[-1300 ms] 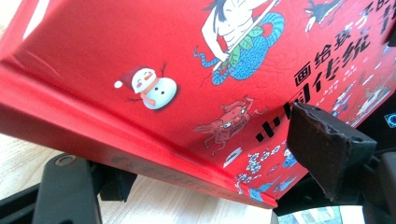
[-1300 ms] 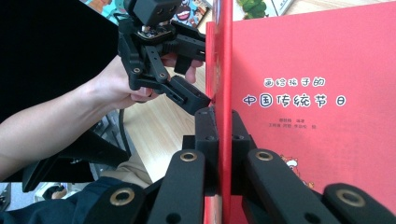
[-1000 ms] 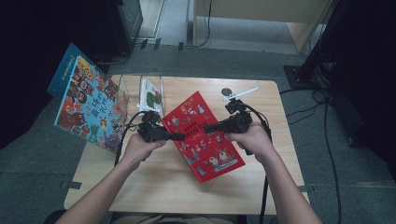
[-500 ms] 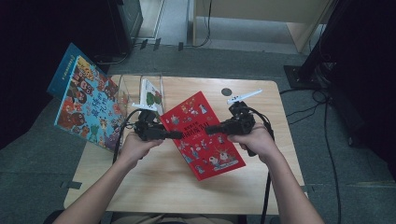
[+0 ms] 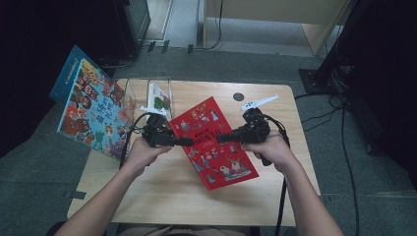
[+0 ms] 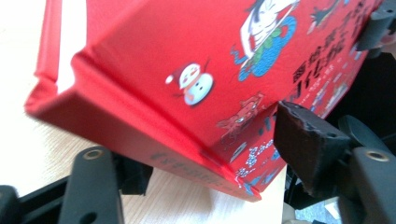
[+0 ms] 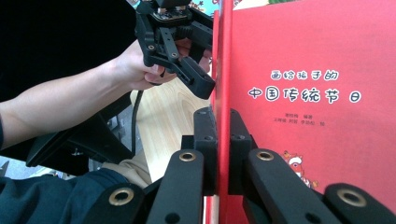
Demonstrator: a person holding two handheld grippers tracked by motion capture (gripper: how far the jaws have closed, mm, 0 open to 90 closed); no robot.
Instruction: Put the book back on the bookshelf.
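**Condition of the grip, read left to right with the red book as reference**

1. Far left of the red book (image 5: 216, 152), a blue picture book (image 5: 91, 110) hung over the table (image 5: 162, 196) edge. Nearer to the red book, on its upper left, stood a clear holder (image 5: 129, 98) with a small white book (image 5: 160, 101). Neither was touched.

2. The left gripper (image 5: 186, 142) was at the red book's left, spine-side edge. Its jaws had just been opening, and they stood wide, one below the spine and one above the cover, with the spine between them. The upper pad (image 6: 303, 135) lay against or just off the cover. Whether the pads were pressing on the book could not be told.

3. The red book was in the same place as one second earlier: near the middle of the table, cover up, lying aslant, its spine edge raised off the wood in the left gripper view.

4. The right gripper (image 5: 222, 138) was at the red book's right edge. Its jaws were clamped narrow on a thin red edge of the book, unchanged.

**Meaning for the work:** the right clamp was judged to be holding the book. The left side appeared to be re-seating its hold, so any lift or turn depended on that grip being confirmed first.
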